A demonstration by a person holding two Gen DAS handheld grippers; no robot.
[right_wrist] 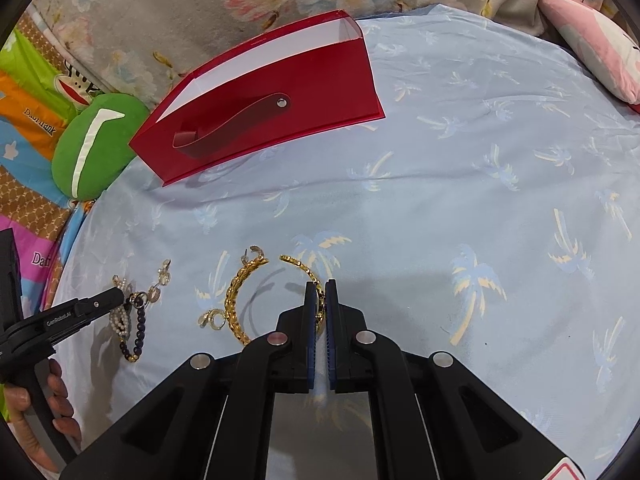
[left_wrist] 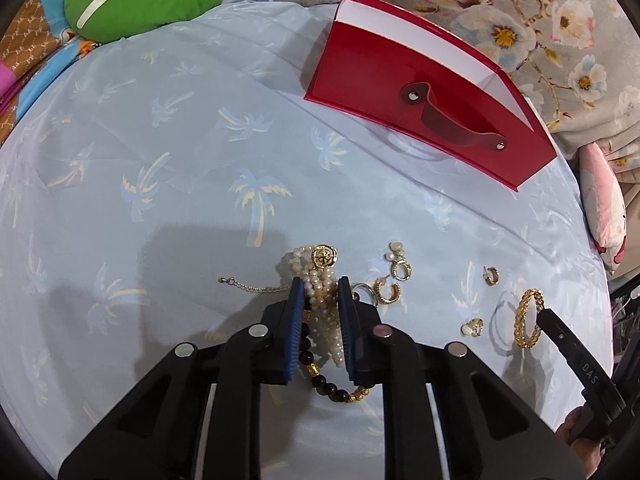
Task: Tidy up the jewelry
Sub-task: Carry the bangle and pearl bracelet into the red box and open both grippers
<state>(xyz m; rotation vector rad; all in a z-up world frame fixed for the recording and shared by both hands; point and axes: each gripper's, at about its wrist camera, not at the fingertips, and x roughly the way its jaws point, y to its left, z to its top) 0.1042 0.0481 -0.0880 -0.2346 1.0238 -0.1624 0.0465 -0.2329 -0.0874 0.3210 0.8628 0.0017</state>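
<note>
Both claws gripping jewelry on the bed

Left claw [left_wrist: 320, 294] clenched on the pearl strands [left_wrist: 322, 300]; right claw [right_wrist: 320, 292] clenched on a thin gold bangle [right_wrist: 308, 276]. Red box [left_wrist: 400, 92] stands open toward the bed's far edge

black tongs [left_wrist: 320, 284], blue ribbed pads [left_wrist: 295, 332]; silver rivets [left_wrist: 258, 331]

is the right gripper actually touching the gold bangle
Touching. The right wrist view shows the right gripper with its blue pads closed on the thin gold bangle, no gap visible either side, the bangle's open end curving out beyond the fingertips.
</note>
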